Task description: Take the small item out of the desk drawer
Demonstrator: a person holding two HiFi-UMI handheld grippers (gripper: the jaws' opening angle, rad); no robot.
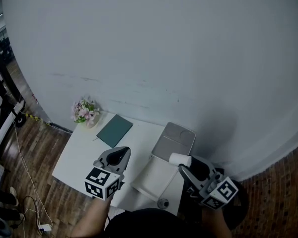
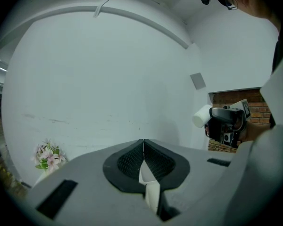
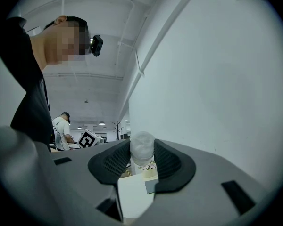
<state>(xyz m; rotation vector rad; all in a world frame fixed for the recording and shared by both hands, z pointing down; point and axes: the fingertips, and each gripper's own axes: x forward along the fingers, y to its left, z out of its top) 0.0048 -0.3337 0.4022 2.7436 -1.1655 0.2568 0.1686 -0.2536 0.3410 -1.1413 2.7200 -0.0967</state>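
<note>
My right gripper (image 1: pixel 184 166) is raised over the desk's right side and shut on a small white cylinder (image 1: pixel 179 159). In the right gripper view that cylinder (image 3: pixel 142 146) sits squarely between the dark pads (image 3: pixel 167 161). The left gripper view shows the same cylinder (image 2: pixel 201 116) at the tip of the right gripper (image 2: pixel 212 121), up in the air in front of the wall. My left gripper (image 1: pixel 120 154) hovers over the desk's middle, jaws shut with nothing in them (image 2: pixel 144 144). Below the grippers, a white drawer (image 1: pixel 151 178) stands pulled out at the desk's near edge.
On the white desk (image 1: pixel 82 155) stand a pot of pink flowers (image 1: pixel 85 111), a dark green notebook (image 1: pixel 114 130) and a grey tray (image 1: pixel 175 140). A small round object (image 1: pixel 163 203) lies by the drawer's front. The wall runs right behind the desk; wooden floor surrounds it.
</note>
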